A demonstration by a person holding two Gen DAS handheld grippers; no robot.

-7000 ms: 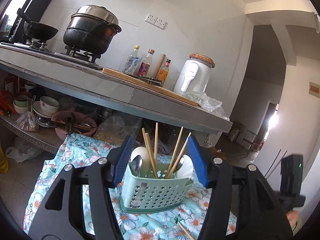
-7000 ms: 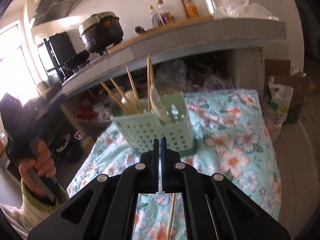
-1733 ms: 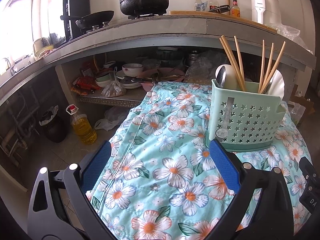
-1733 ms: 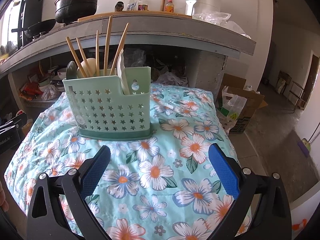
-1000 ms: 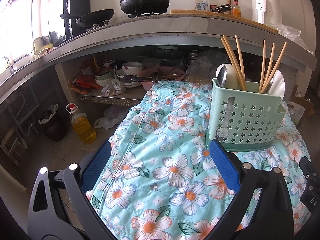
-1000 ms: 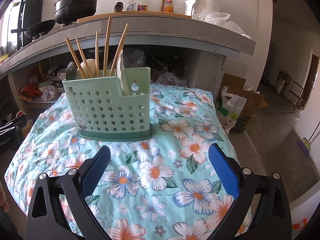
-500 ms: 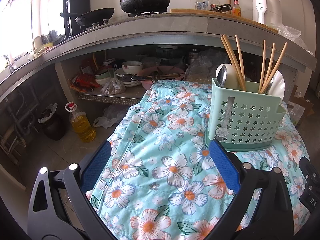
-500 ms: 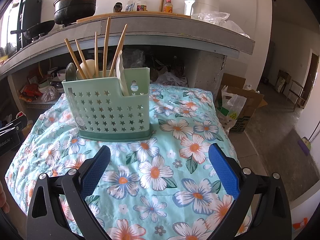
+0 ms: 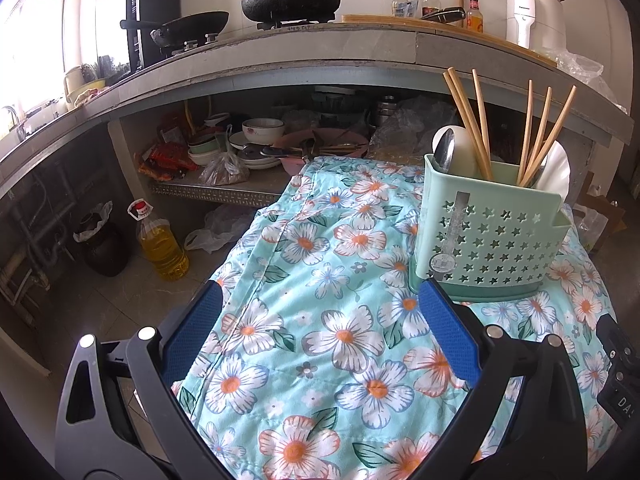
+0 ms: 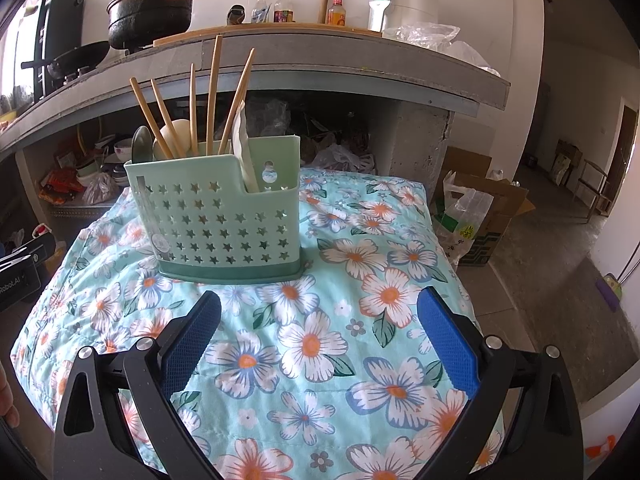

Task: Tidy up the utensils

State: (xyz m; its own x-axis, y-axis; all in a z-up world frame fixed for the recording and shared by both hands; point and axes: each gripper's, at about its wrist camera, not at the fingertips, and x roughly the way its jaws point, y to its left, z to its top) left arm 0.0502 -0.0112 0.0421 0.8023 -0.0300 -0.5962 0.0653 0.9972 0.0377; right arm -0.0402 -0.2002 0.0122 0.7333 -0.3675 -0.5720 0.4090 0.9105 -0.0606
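The left tool (image 9: 318,316) is wide open and holds nothing; its blue pads (image 9: 448,330) stand far apart above the flowered cloth (image 9: 320,280) that covers the table. The right tool (image 10: 319,322) is open just as wide and is empty too, over the near part of the same cloth. No loose utensil shows on the cloth in either view, so the sorting looks close to finished. Beyond the tools stands the green caddy (image 10: 220,216), upright on its darker base, toward the far side of the table; in the left wrist view it is to the right, in the right wrist view to the left. It is a thin plastic box with star holes, probably light and a little flexible, so it may slide on the soft cloth if it is pushed; the rim of a side wall seems the best place to take hold. Inside, wooden chopsticks (image 10: 214,92) lean in two groups; they are light and stiff, and the part above the rim is free for a pinch. A metal spoon (image 9: 444,154) and a round white spoon (image 9: 464,152) stand in the left section, and a white ceramic spoon (image 10: 244,152) in the lower right section; these are smooth, maybe slippery, and the white ones could break if dropped.
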